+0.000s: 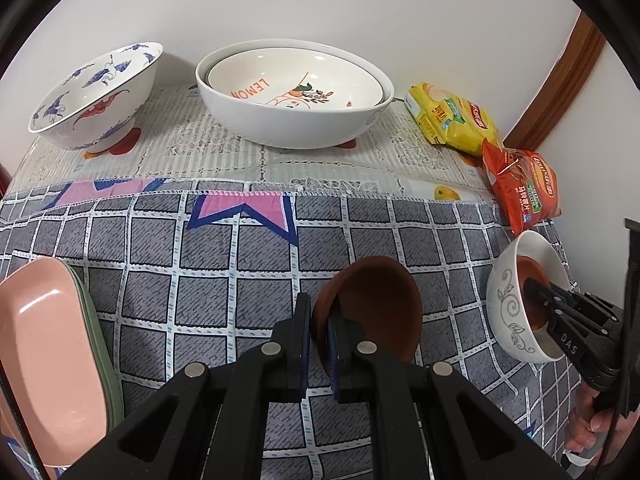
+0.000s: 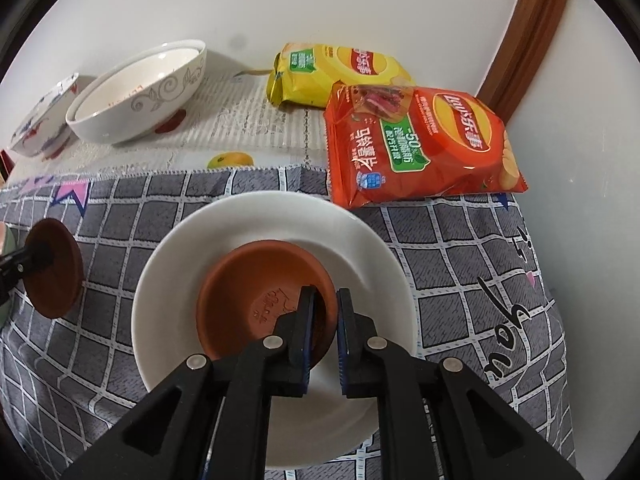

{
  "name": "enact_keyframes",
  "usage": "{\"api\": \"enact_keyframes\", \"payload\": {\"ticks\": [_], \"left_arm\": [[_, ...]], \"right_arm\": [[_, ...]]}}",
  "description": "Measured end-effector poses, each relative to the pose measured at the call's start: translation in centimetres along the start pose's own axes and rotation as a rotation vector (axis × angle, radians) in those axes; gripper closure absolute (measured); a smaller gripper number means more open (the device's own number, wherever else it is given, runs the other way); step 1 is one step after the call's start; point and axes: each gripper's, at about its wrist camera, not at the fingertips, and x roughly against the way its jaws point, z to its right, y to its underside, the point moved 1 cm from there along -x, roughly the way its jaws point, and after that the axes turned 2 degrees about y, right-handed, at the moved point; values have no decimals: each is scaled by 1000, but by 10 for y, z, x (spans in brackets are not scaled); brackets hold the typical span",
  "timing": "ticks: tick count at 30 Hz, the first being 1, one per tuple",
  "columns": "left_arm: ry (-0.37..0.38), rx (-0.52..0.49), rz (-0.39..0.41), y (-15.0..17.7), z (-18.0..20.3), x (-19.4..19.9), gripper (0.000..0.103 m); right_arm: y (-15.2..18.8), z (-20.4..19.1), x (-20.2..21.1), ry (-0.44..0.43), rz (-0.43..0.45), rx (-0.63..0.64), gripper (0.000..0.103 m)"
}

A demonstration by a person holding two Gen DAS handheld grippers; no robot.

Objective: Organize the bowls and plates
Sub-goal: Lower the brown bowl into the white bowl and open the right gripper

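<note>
In the left wrist view my left gripper (image 1: 319,308) is shut on the rim of a brown clay saucer (image 1: 376,304). It holds the saucer tilted on edge above the grey checked cloth (image 1: 200,260). The right wrist view shows that saucer (image 2: 60,280) at the far left. A second brown saucer (image 2: 256,292) lies inside a white bowl (image 2: 360,240) that stands on the cloth. My right gripper (image 2: 326,300) straddles this saucer's near rim with a thin gap at the right pad, so it is open. From the left wrist, the bowl (image 1: 504,300) has a grey scroll pattern.
At the back by the wall stand a blue-and-white bowl (image 1: 92,92) and a big white bowl (image 1: 288,120) with a "LEMON" bowl nested inside. A pink dish (image 1: 44,340) stacked on a green one lies near left. Yellow (image 2: 340,68) and red (image 2: 420,144) crisp bags lie back right.
</note>
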Motion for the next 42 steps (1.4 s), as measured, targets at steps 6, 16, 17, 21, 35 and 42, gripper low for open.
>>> {"api": "enact_keyframes", "payload": {"ticks": [6, 16, 17, 21, 35, 42], "left_arm": [[4, -5, 0, 0, 2, 2, 95], [5, -3, 4, 1, 2, 5, 95], [5, -2, 4, 1, 2, 5, 95], [6, -6, 5, 1, 3, 6, 95], [0, -60, 13, 3, 18, 21, 95], [-13, -76, 28, 1, 26, 32, 95]], "right_arm": [[-1, -2, -4, 13, -22, 21, 89], [-3, -8, -8, 65, -44, 88, 85], [-4, -8, -8, 66, -45, 91, 85], [-5, -10, -9, 72, -51, 108, 84], [-3, -6, -8, 22, -49, 77, 83], [-1, -6, -4, 13, -49, 84, 81]]}}
